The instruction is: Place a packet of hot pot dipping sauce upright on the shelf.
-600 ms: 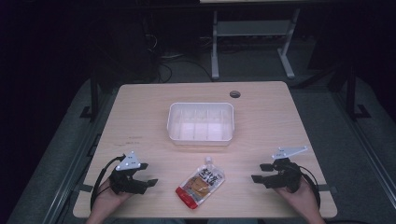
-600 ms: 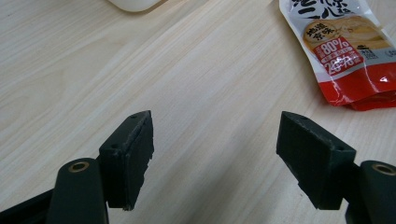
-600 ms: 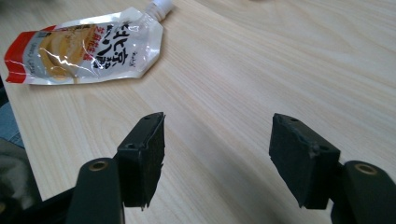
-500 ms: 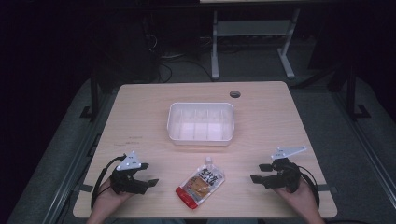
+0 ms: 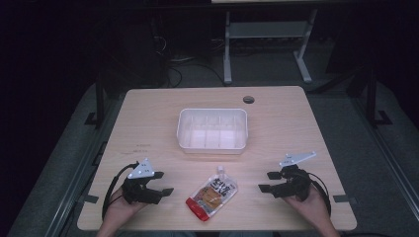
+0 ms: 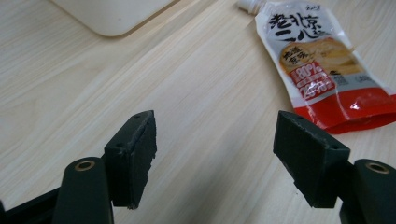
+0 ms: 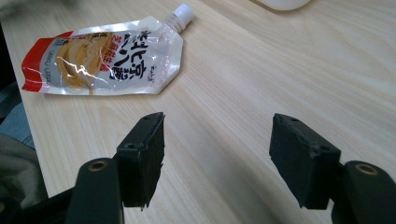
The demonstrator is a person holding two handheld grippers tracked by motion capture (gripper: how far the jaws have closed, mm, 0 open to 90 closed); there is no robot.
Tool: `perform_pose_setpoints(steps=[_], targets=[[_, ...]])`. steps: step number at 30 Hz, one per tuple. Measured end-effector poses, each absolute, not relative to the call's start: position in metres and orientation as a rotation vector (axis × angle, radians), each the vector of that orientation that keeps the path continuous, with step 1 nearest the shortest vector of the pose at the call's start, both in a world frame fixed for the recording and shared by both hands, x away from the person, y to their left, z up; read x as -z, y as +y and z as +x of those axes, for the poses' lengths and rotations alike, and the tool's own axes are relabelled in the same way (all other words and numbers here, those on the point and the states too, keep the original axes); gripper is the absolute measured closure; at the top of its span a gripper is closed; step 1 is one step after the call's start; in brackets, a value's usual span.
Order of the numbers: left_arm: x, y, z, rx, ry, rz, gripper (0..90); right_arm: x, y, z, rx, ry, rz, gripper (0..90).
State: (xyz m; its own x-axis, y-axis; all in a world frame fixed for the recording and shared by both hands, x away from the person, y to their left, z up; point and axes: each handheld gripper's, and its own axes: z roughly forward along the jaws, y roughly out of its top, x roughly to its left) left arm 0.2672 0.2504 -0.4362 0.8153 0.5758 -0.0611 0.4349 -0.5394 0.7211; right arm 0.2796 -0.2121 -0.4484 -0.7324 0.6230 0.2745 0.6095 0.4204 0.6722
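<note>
With both tongs, left [image 5: 168, 183] and right [image 5: 265, 181], released and empty, the sauce pouch [image 5: 212, 197] at lower centre of the worktop [image 5: 148, 113] looks soft, slippery, best pinched by its edge.

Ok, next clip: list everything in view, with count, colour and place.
pouch: one, white and red with a white spout, flat near the table's front edge, between the grippers
tub: one, translucent white, mid-table, beyond the pouch
table: one, light wood
cable hole: one, dark, far edge of the table
metal frame: one, grey, on the floor behind
left gripper: one, black, open, front left
right gripper: one, black, open, front right
</note>
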Motion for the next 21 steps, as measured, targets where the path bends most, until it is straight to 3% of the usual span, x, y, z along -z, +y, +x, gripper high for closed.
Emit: perform_pose_setpoints(steps=[21], targets=[[0.435, 0.230, 0.269, -0.209, 0.681, 2.236, 31.9, 0.433, -0.186, 0.290, -1.314, 2.647, 1.059, 34.3]])
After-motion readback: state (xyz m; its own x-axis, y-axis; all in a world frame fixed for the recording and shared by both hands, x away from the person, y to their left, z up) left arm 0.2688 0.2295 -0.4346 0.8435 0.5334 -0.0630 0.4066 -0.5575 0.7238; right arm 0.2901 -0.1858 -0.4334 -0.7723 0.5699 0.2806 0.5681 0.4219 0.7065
